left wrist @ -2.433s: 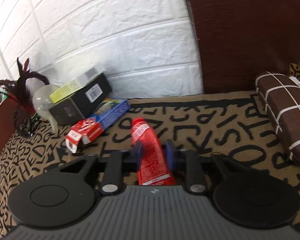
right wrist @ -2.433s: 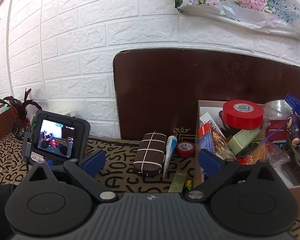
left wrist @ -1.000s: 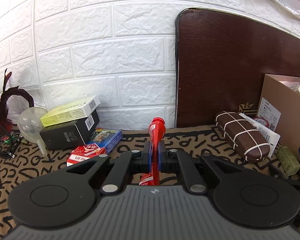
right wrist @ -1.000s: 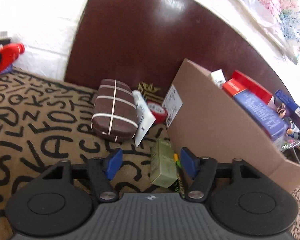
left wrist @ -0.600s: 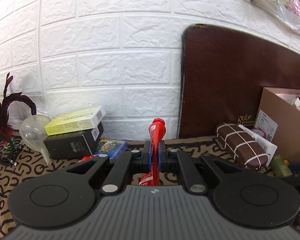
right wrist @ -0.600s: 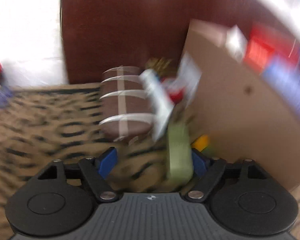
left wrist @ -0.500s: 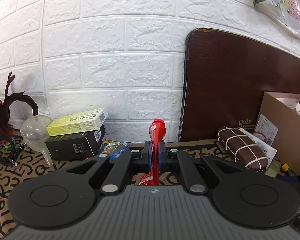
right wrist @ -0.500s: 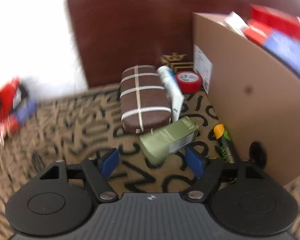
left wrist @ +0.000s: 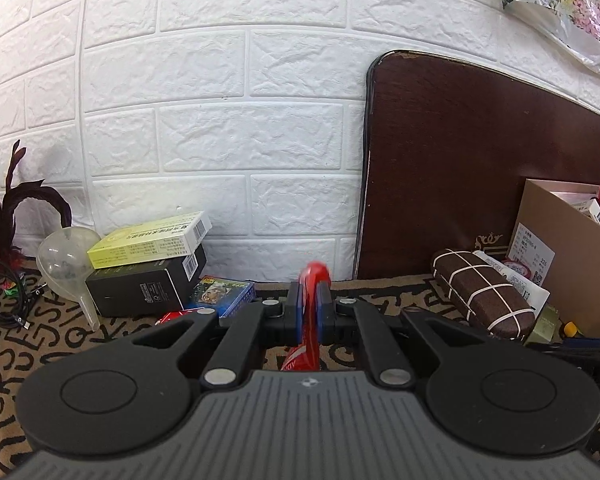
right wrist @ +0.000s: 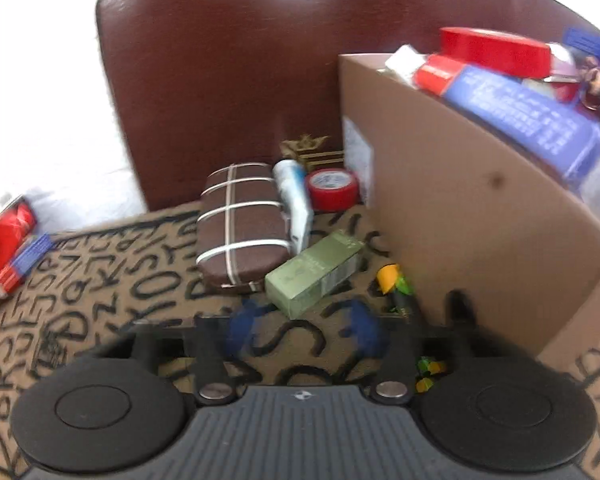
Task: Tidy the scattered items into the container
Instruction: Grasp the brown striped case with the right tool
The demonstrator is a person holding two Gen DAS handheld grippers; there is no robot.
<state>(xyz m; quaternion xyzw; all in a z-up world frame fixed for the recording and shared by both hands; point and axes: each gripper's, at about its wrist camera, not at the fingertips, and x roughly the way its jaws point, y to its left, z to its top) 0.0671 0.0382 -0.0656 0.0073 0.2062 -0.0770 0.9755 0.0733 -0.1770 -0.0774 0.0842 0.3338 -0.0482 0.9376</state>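
Left gripper [left wrist: 308,300] clamps a red tube [left wrist: 311,312], cap at 12 o'clock, print unreadable. Right gripper [right wrist: 302,326] jaws opening, nothing between them, blurred; green box [right wrist: 316,272] lies at its 12 o'clock beside the brown checked case [right wrist: 240,228]. Cardboard container [right wrist: 480,240] at 2 o'clock, label too blurred to read.

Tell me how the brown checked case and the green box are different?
The brown case with white grid lines is rounded; the olive-green cardboard box is sharp-edged. The case is bigger, the box slimmer. The case lies straight toward the wall; the box lies slanted. Both rest on the lettered cloth, outside the carton.
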